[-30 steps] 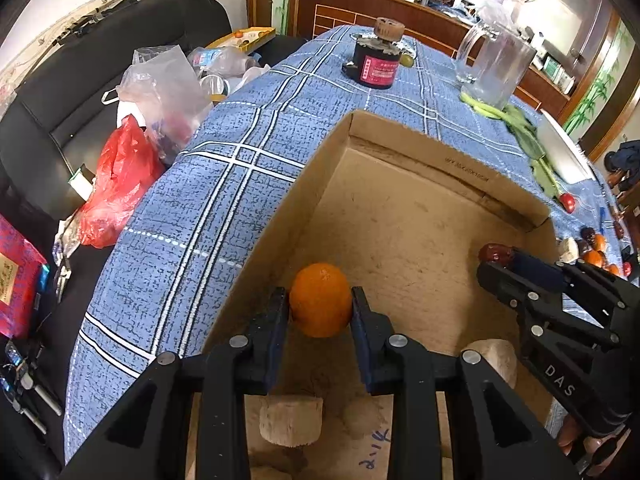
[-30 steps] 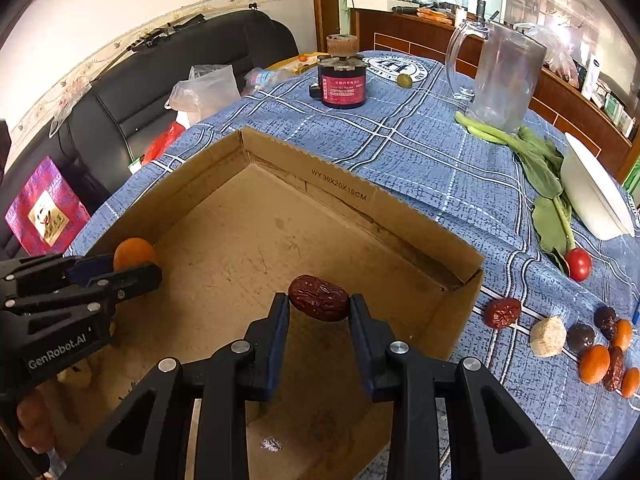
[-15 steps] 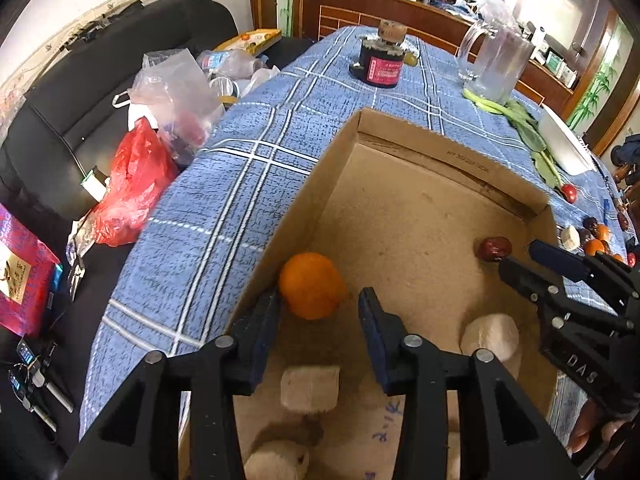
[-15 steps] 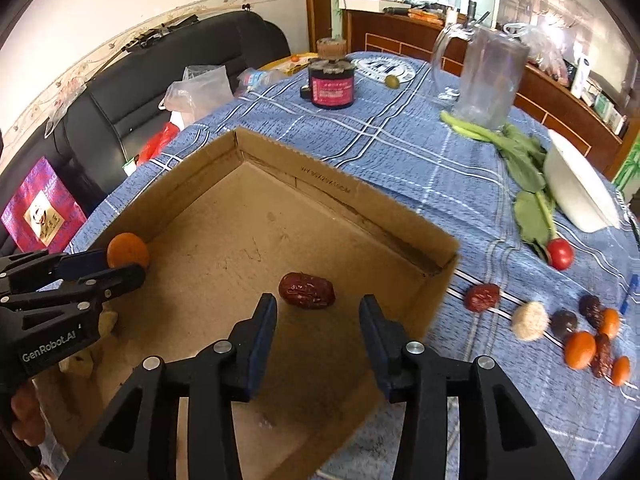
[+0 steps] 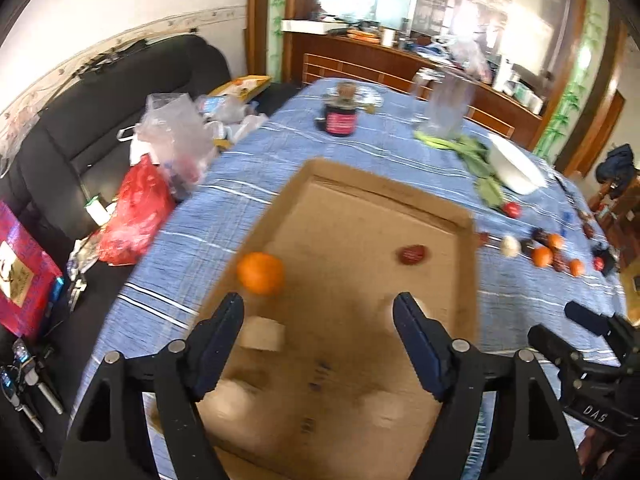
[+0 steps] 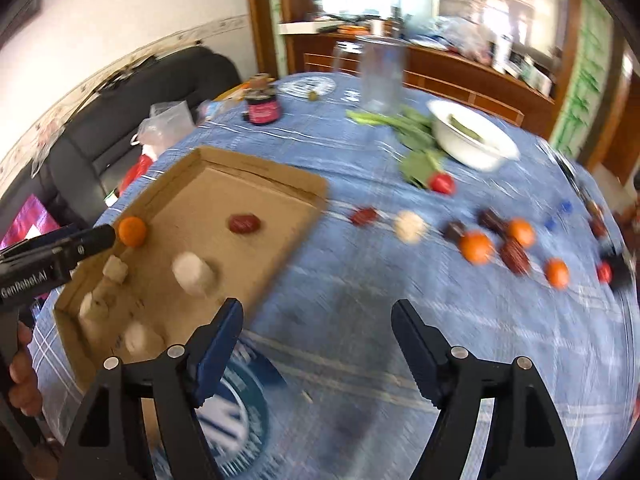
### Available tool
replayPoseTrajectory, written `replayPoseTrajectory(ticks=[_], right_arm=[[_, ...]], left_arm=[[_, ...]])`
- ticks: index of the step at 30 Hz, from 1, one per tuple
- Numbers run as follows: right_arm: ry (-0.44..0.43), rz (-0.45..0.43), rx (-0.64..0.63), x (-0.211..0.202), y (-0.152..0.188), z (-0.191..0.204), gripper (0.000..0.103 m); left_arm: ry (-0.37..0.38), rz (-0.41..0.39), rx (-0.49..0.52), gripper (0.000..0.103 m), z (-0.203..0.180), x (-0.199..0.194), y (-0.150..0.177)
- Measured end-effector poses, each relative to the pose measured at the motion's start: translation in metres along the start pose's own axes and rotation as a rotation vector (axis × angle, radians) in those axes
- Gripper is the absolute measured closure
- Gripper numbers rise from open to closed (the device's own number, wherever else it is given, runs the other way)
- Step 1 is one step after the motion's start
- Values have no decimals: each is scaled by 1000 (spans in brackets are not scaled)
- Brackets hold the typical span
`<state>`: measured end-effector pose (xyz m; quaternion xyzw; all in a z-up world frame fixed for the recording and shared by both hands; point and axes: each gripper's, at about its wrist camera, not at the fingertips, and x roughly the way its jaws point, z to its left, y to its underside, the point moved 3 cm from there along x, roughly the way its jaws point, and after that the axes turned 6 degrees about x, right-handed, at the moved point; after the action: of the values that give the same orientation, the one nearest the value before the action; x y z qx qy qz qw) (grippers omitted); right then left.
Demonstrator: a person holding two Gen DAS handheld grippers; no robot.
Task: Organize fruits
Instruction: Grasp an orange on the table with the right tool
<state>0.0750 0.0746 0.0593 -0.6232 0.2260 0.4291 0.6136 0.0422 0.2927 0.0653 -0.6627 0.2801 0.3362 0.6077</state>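
Observation:
A shallow cardboard box lies on the blue checked tablecloth. In it sit an orange, a red date and several pale lumps. My left gripper is open and empty above the box, behind the orange. My right gripper is open and empty over the cloth right of the box. A row of loose fruits lies on the cloth: a red date, a pale ball, oranges and dark dates.
A white bowl, green leaves, a red tomato, a clear jug and a dark jar stand at the far side. A black sofa with plastic bags is at the left.
Both grippers opened, let go of the orange and the red date in the box, and pulled back. The right gripper swung right over the cloth toward the row of fruits.

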Motion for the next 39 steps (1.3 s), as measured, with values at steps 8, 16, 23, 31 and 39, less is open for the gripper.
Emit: replayPoseTrajectory(ticks=[8, 16, 23, 31, 39], right_arm=[[76, -9, 125, -21, 27, -109, 22], [176, -44, 112, -11, -2, -221, 23], [137, -18, 64, 36, -32, -253, 23], [87, 14, 38, 56, -32, -258, 70], [-5, -13, 62, 26, -17, -258, 70]], left_arm=[[62, 87, 96, 26, -93, 6, 22], [39, 155, 174, 26, -160, 15, 43], [13, 176, 187, 26, -196, 33, 30], [25, 223, 152, 26, -243, 79, 1], [47, 229, 56, 26, -280, 125, -26]])
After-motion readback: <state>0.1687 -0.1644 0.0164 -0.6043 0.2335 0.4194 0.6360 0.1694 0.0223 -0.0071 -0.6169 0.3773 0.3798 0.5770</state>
